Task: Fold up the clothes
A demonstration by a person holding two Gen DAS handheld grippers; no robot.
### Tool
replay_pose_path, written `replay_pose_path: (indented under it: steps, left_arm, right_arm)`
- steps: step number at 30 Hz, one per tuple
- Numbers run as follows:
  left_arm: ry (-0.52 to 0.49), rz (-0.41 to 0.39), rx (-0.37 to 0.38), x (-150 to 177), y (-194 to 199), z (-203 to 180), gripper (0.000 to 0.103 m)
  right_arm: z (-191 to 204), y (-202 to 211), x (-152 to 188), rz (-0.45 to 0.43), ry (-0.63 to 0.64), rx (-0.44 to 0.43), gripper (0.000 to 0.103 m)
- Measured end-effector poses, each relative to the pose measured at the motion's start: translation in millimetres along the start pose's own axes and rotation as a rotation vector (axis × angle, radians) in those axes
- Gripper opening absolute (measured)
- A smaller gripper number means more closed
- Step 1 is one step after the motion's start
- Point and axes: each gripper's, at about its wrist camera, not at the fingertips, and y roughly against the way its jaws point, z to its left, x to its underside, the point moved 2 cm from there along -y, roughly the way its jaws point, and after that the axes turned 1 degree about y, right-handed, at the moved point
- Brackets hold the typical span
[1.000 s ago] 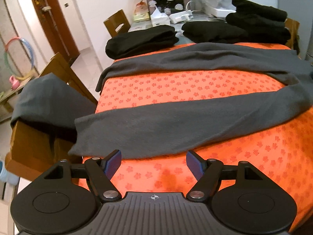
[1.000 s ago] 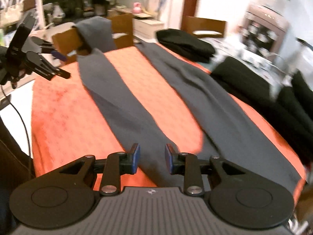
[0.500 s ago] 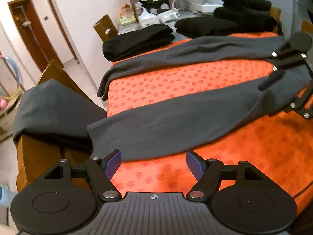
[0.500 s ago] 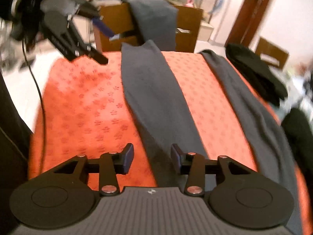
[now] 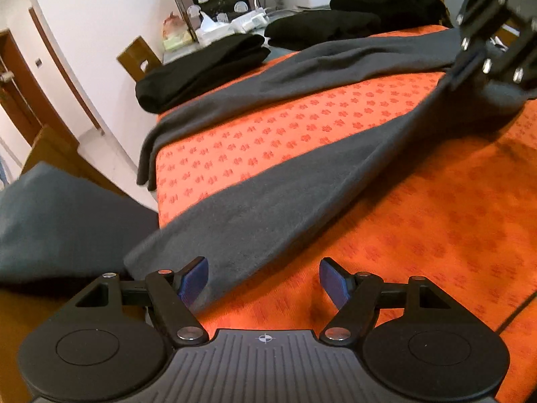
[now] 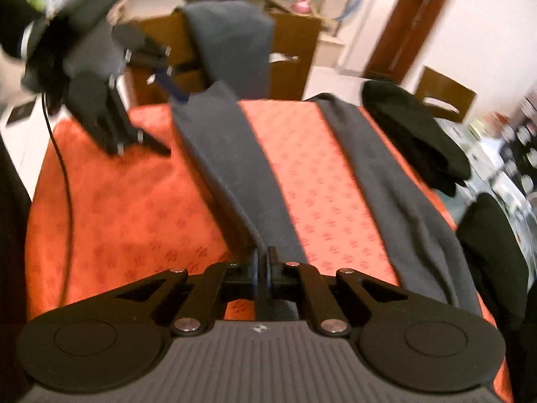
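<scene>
**R claw pinched on near trouser leg; L claw open at its cuff end**

Grey trousers (image 5: 302, 181) lie spread on the orange cloth (image 5: 419, 235), legs splayed in a V. Near leg runs as one long strip: cuff end by the table edge close to the L gripper (image 5: 263, 277), other end up toward the waist, where the R gripper (image 6: 262, 265) sits.

R gripper: its jaws have just been closing and now stand pressed together with a fold of the near leg's fabric between the pads. In L wrist view the cloth peaks up slightly at that pinch, so I judge it a real hold, not just contact.

L gripper: jaws stand wide, nothing held. The cuff corner lies just ahead of the left pad and partly under it; the right pad hangs over bare orange cloth. So the leg's long axis runs away from L claw diagonally up-right toward R claw. L is plainly the nearer hand for the cuff; prob next move = shift a bit left and close on that corner.

Hard to make out: R wrist view is motion-blurred, so L gripper's fingertip height above the cloth is unclear. Whether R has one layer or two: can't tell. Far leg's cuff droops over the table edge. Waistband is cut off in both views.

Folded black garments (image 5: 201, 70) sit stacked beyond the trousers; another grey garment (image 6: 231, 47) is draped on a chair (image 6: 295, 57).
</scene>
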Motion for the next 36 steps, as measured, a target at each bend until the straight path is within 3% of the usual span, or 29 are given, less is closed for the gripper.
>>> replay_pose_path:
  steps: [1,3,4,5,6,11,16,19,21,26,30,34,36]
  left_arm:
    - [-0.006,-0.006,-0.022,-0.9,-2.6,2.0,0.07]
    - [0.001,-0.002,-0.06,-2.2,-6.9,8.2,0.038]
    - [0.012,0.002,-0.072,-2.2,-8.2,12.6,0.028]
    - [0.027,0.003,-0.073,-1.4,-7.2,17.9,0.009]
    - [0.034,-0.005,-0.073,-0.6,-3.0,22.0,0.008]
    - [0.009,-0.049,-0.068,-5.2,44.1,30.0,0.006]
    - [-0.022,0.046,0.137,-19.8,106.0,50.3,0.006]
    - [-0.039,0.098,0.218,-33.7,127.2,76.1,0.006]
    - [-0.011,0.109,0.245,-46.9,124.2,94.4,0.006]
    - [0.009,0.164,0.196,-75.1,70.6,116.6,0.006]
    - [-0.036,0.253,0.177,-88.1,22.8,116.2,0.007]
    - [-0.034,0.309,0.161,-90.2,-9.6,126.4,0.011]
    - [-0.006,0.311,0.151,-91.7,-17.0,131.4,0.021]
  right_arm:
    - [-4.2,4.8,-1.5,-0.007,-0.02,0.004,0.005]
    - [-10.4,11.6,-3.0,-0.016,-0.047,0.017,0.005]
    - [-12.9,14.4,-3.5,-0.02,-0.057,0.025,0.005]
    - [-15.1,16.6,-3.8,-0.023,-0.067,0.03,0.005]
    - [-16.6,18.3,-3.1,-0.025,-0.077,0.032,0.005]
    - [-11.3,26.7,-0.7,-0.037,-0.115,-0.019,0.005]
    - [-4.9,53.2,-4.2,-0.064,-0.174,-0.14,0.005]
    - [-7.2,75.3,-12.2,-0.115,-0.189,-0.254,0.005]
    - [-13.0,76.8,-20.5,-0.122,-0.178,-0.27,0.005]
    - [-39.6,36.7,-38.3,-0.109,-0.211,-0.171,0.008]
    - [-54.0,9.1,-36.7,-0.078,-0.274,-0.051,0.018]
    - [-53.7,18.2,-15.6,-0.05,-0.333,0.061,0.031]
    - [-53.2,32.1,-0.4,-0.061,-0.392,0.108,0.033]
